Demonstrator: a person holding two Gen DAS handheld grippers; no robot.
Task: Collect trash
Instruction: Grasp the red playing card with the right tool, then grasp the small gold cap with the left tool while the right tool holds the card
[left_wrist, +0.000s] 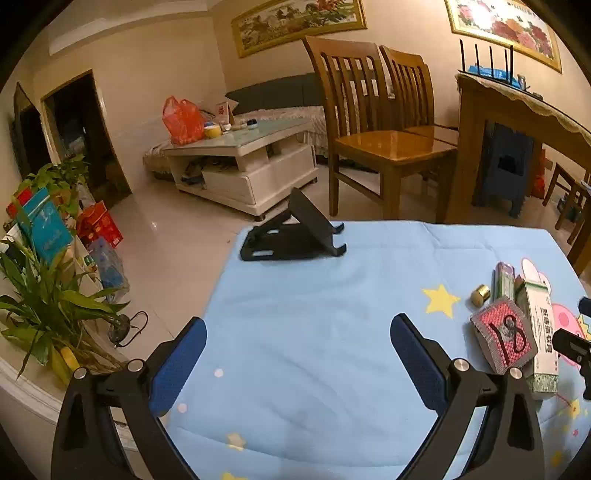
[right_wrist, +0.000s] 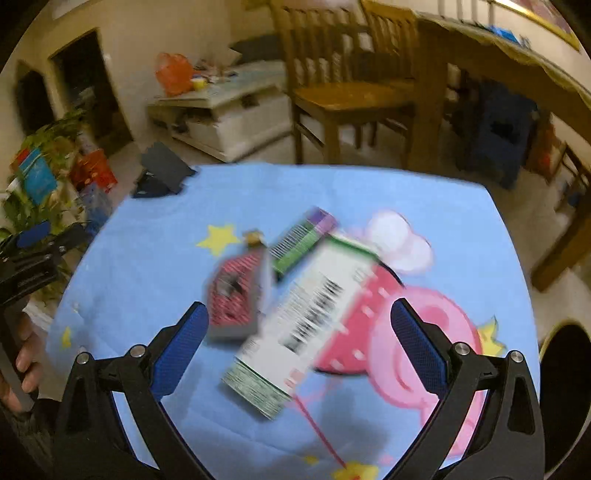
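On the surface covered by a light blue cartoon-print cloth (left_wrist: 314, 332), the trash lies in a tight cluster toward the right side: a long white-and-green cardboard box (right_wrist: 306, 314), a red-patterned card deck with black marker scrawl (left_wrist: 504, 338), a slim purple-and-green box (right_wrist: 303, 238) at the far end and a small gold cap (left_wrist: 480, 295) just beside the deck. The right tool (right_wrist: 299, 336) hovers over the near end of the long box with its blue-padded fingers spread wide and nothing between them; the left tool (left_wrist: 298, 349) is likewise wide open and empty, above bare cloth to the left of the pile. The right wrist view is smeared, so the exact alignment with the box is hard to judge, and that is the main risk: closing while off-centre could clip only a corner, spin the box, or pinch the deck together with it, since the two appear to touch or overlap. A knock might also send the gold cap rolling toward the surface's edge. Dragging the fingers low could bunch the loose cloth and shift everything. The black folding stand (left_wrist: 295, 232) at the far left corner is well apart and unlikely to interfere.
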